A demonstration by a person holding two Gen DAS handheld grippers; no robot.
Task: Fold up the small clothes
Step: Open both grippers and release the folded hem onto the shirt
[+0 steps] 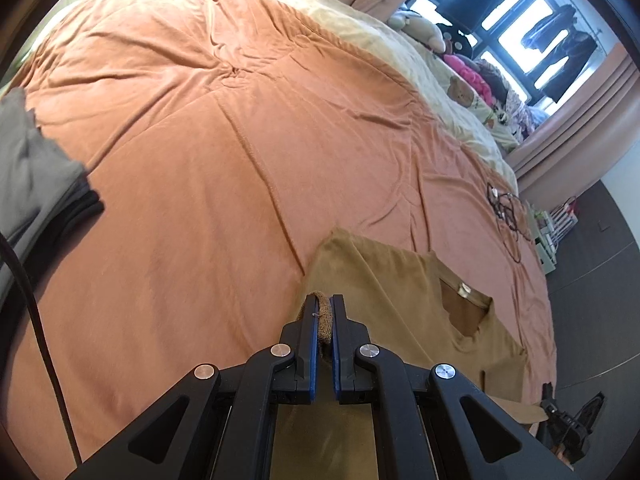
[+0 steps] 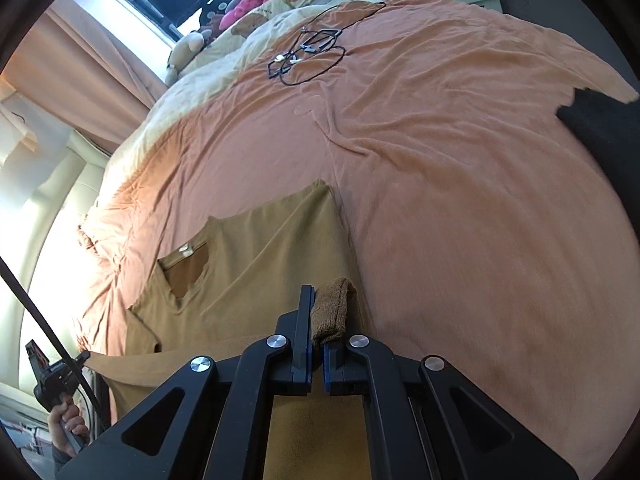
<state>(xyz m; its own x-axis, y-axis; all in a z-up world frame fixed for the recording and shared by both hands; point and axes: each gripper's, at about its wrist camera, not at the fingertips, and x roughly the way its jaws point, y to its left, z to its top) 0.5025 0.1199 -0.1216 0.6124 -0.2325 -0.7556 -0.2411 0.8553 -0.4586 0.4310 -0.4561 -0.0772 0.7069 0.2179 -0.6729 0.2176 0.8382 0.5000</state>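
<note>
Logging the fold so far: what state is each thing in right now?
Tan T-shirt: partly spread on the bed, neckline showing, lifted at two points.
Left tongs: shut on the shirt's fabric.
Right tongs: shut on its fabric.
Orange bedspread: wrinkled.
Black cables: loosely tangled.

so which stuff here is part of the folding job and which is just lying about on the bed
Part of the job:
tan t-shirt
left gripper
right gripper

Just lying about:
black cable tangle
plush toys
grey clothes pile
</note>
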